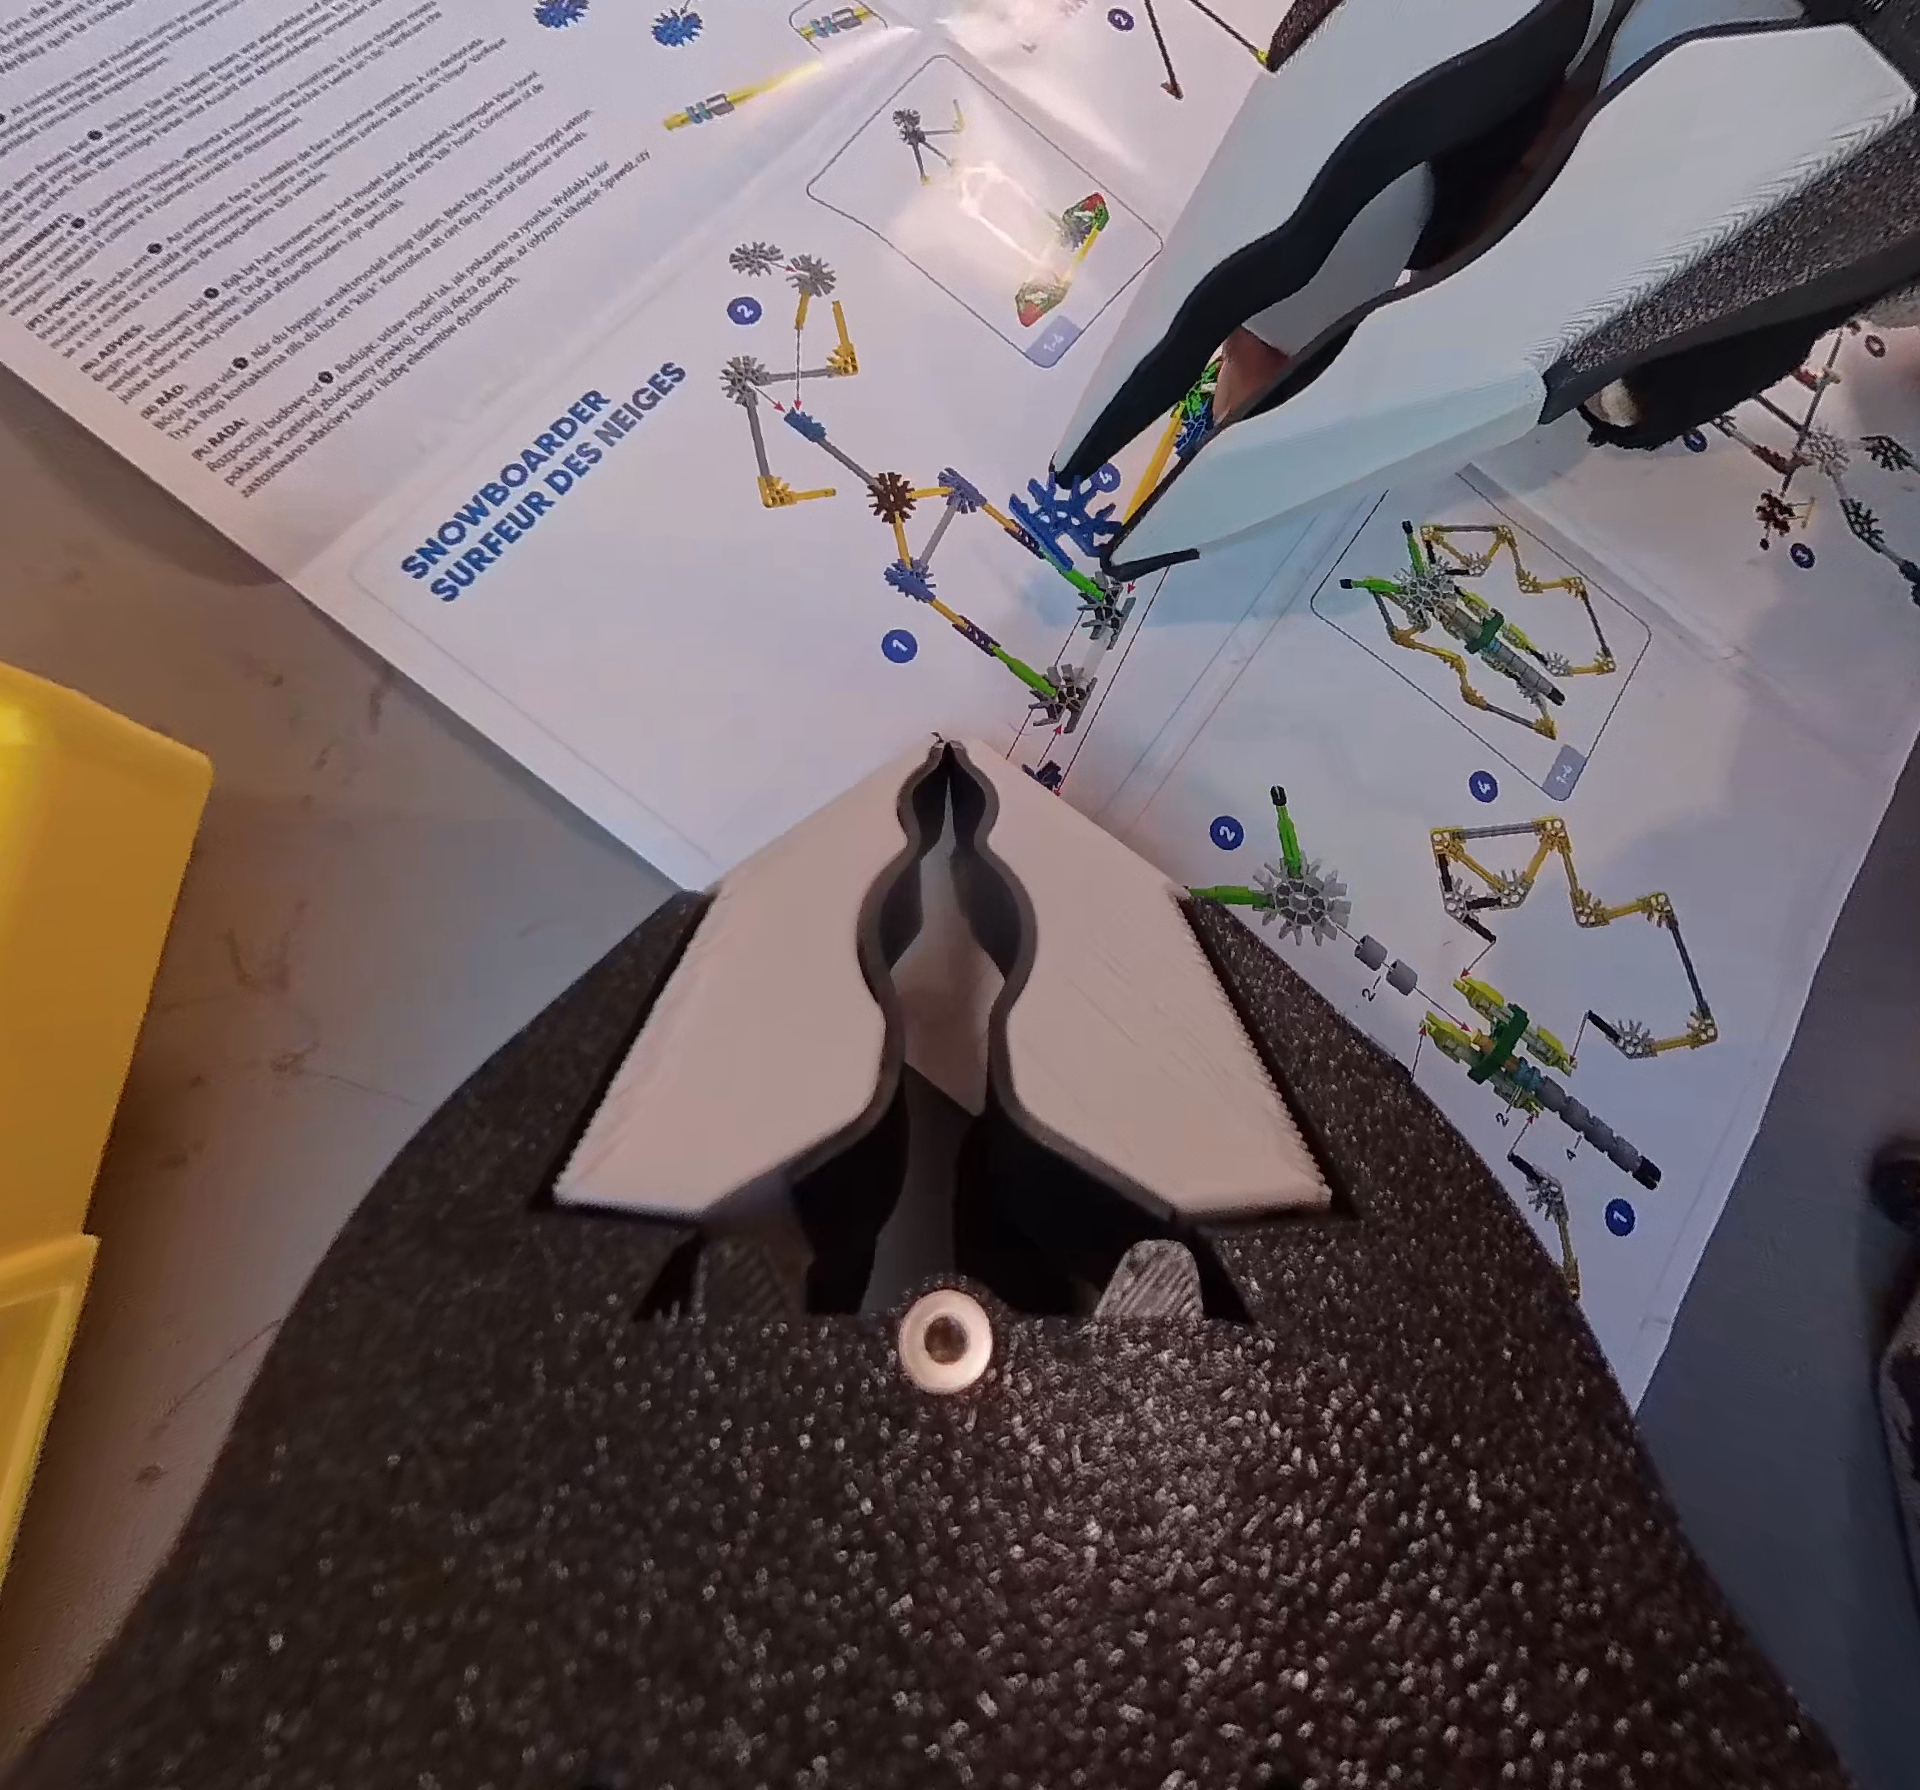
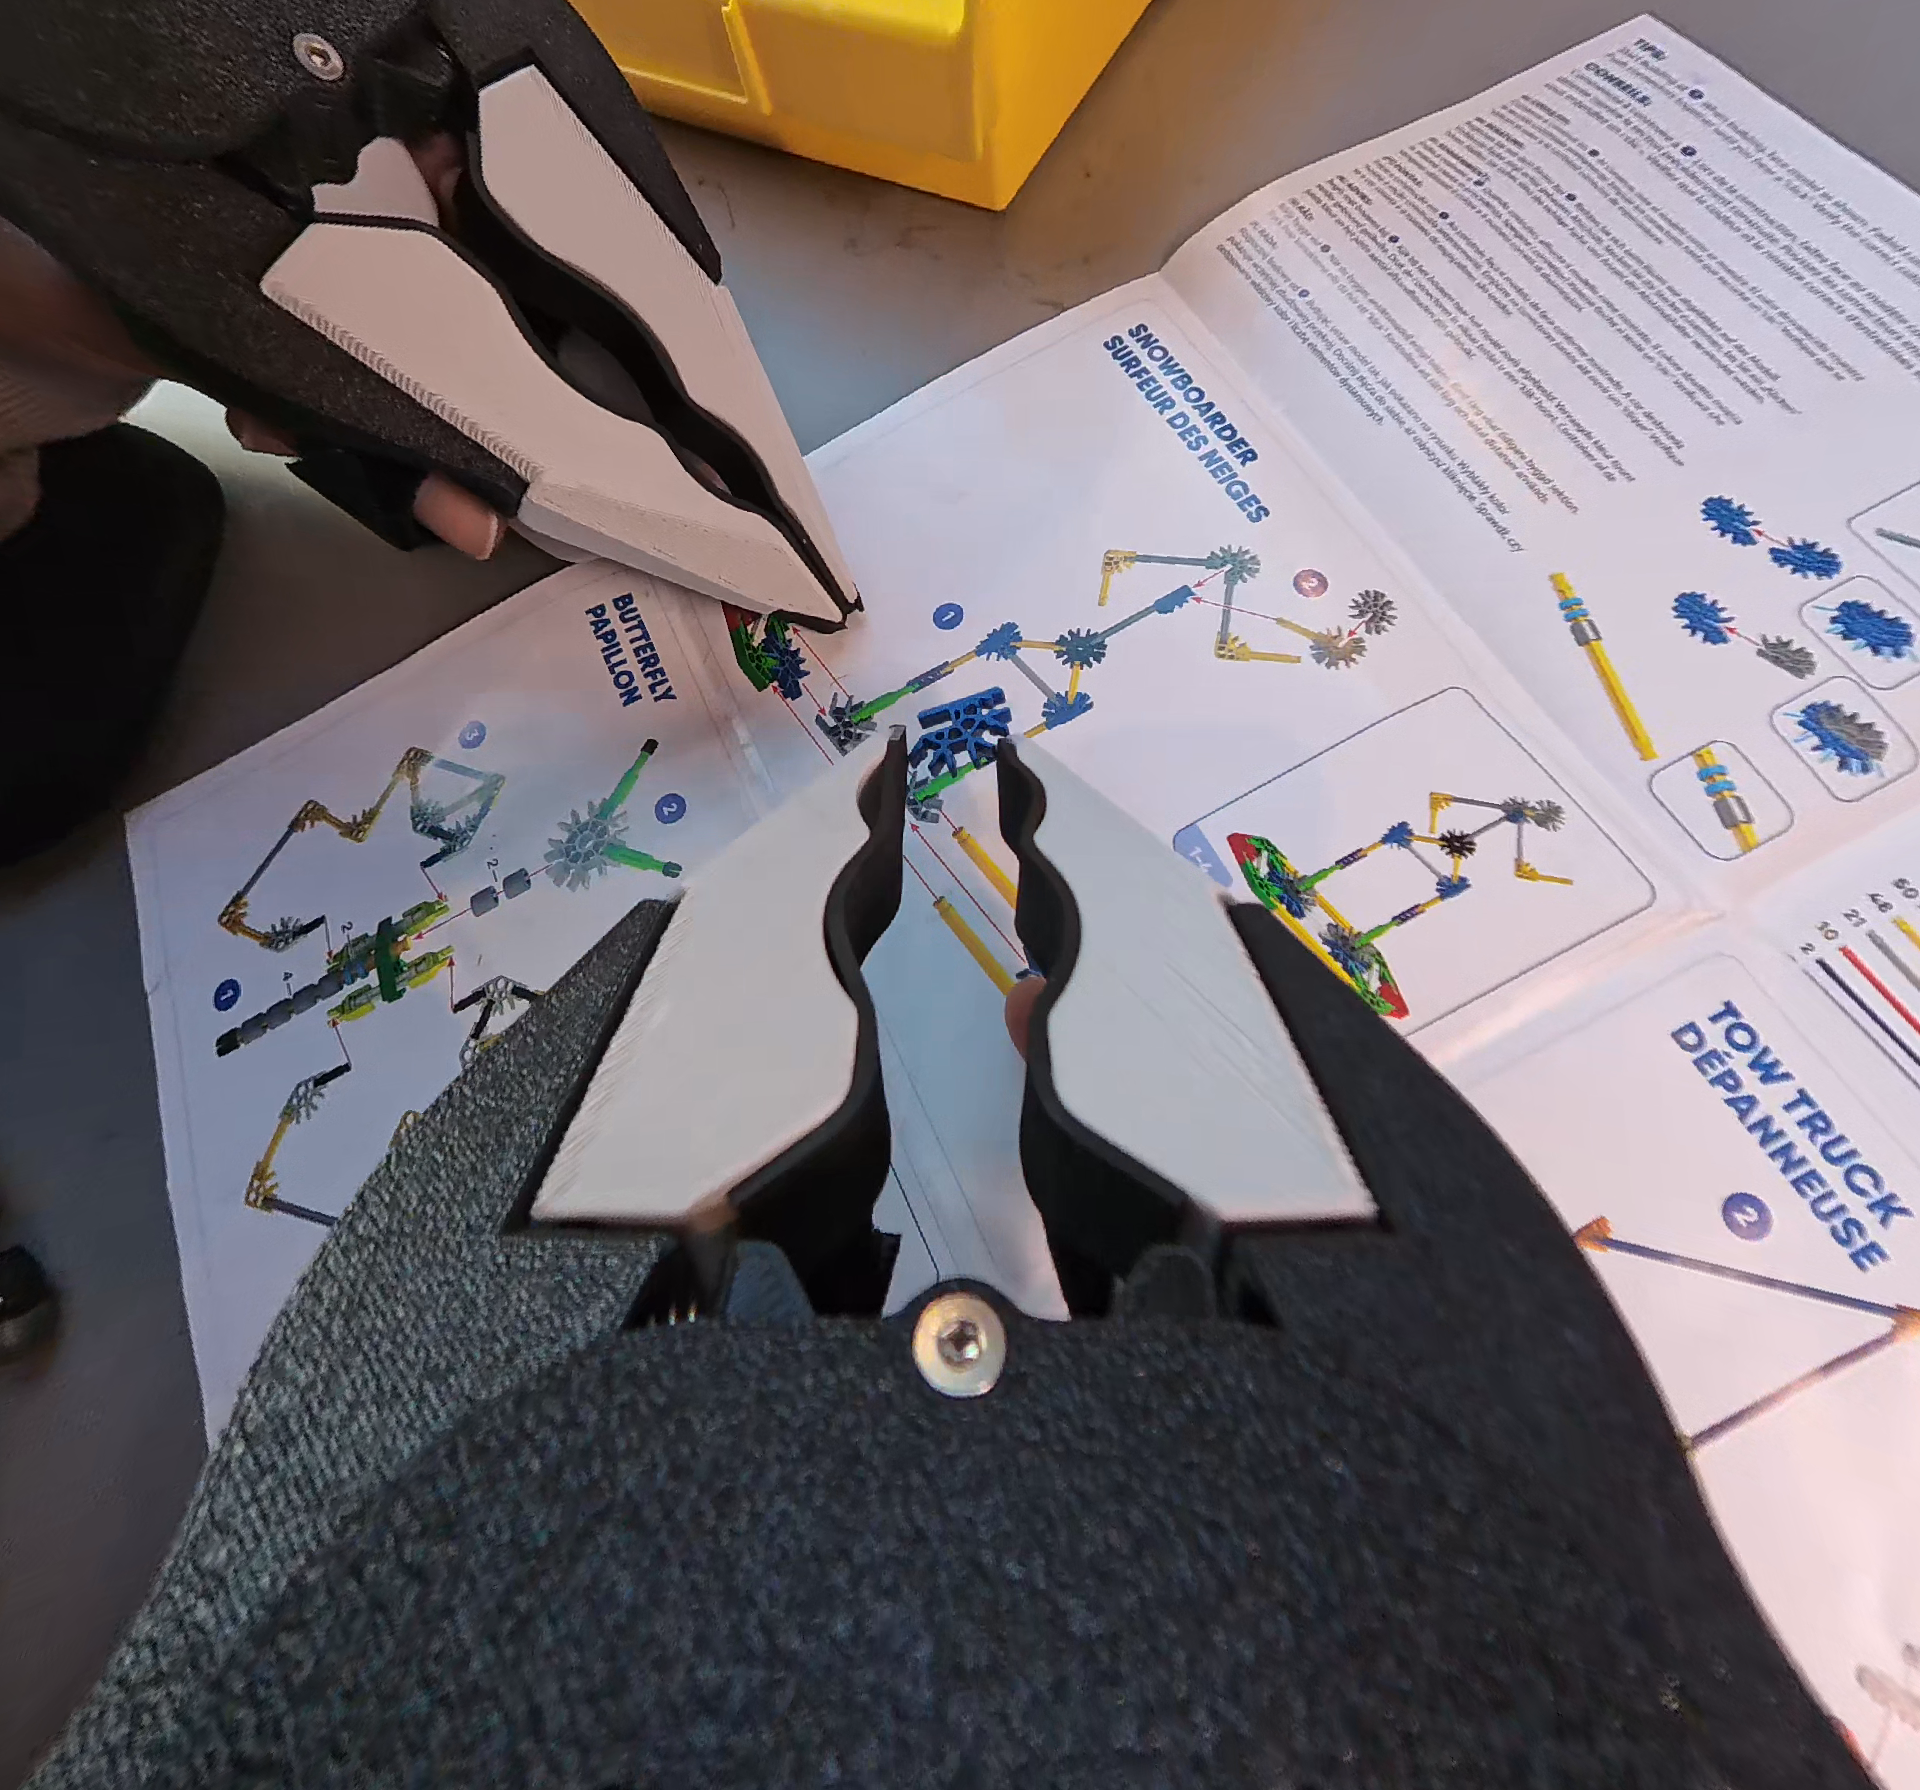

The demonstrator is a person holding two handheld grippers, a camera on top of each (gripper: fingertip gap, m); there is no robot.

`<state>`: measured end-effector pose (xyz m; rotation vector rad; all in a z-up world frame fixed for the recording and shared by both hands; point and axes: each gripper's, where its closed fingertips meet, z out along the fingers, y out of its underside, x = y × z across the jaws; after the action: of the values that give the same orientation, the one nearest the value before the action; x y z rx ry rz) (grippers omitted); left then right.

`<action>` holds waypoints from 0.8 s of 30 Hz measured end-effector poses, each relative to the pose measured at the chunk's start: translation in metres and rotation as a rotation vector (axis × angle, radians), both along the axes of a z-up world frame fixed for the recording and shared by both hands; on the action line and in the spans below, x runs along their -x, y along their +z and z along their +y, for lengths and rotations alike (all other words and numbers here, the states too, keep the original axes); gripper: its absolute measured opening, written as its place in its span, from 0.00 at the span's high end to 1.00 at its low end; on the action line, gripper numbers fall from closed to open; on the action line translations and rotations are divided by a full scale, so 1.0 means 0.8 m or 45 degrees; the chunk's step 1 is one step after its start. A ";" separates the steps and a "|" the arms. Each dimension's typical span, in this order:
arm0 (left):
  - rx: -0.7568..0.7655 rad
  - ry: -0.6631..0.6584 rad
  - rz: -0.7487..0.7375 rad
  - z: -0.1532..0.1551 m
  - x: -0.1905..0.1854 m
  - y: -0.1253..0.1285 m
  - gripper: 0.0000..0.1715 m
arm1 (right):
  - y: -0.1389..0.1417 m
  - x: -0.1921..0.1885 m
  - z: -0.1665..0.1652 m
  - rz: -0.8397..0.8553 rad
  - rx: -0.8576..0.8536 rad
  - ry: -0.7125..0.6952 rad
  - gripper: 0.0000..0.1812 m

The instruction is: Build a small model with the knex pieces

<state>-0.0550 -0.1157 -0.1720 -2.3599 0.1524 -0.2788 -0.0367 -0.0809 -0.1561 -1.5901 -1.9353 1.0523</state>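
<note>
While the left gripper (image 1: 943, 753) hangs just over the sheet with its two tips pressed together on nothing, the right gripper (image 2: 948, 741) is down at a small blue connector piece (image 2: 961, 724), its fingertips (image 2: 896, 741) spread apart with one at each side of the piece. From the right wrist view the blue piece sits right at the tips, lying flat on the instruction sheet (image 2: 1351, 452) among the printed building diagrams; whether the tips are actually pinching it or only touching its edges, I cannot tell. Over in the left wrist view the same blue connector piece (image 1: 1070, 519) shows up ahead of the closed left tips, with the right gripper (image 1: 1086, 514) coming in from the upper right and meeting it, tips parted. The instruction sheet (image 1: 582, 535) is unfolded and spread across the grey counter (image 1: 343, 836), covered in coloured drawings of rods and snowflake-shaped connectors. In the right wrist view the left gripper (image 2: 847, 610) reaches in from the upper left, its closed point resting near the sheet's fold, close beside the blue piece but apart from it, and a fingertip of the hand holding it peeks out beneath. A yellow bin (image 2: 914, 109) stands on the grey counter (image 2: 935, 254) beyond the sheet, holding a jumble of coloured building parts; the same yellow bin (image 1: 73, 961) fills the left edge of the left wrist view.
</note>
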 end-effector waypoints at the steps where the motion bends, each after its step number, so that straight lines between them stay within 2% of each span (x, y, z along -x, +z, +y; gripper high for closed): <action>1: -0.001 0.003 -0.002 0.000 0.000 0.000 1.00 | 0.000 0.000 0.000 -0.002 0.003 -0.001 0.91; 15: -0.015 0.014 -0.051 0.002 0.001 0.003 0.99 | 0.000 0.001 0.004 -0.003 0.036 -0.008 0.91; 20: -0.082 0.054 -0.133 0.007 0.004 0.018 0.90 | 0.001 -0.001 0.009 0.003 0.041 -0.019 0.91; 24: -0.095 0.104 -0.123 0.009 0.016 0.019 0.82 | 0.002 -0.002 0.011 0.004 0.051 -0.024 0.91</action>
<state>-0.0674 -0.1083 -0.1566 -2.2674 0.0200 -0.3412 -0.0353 -0.0724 -0.1547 -1.6239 -1.9049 1.0916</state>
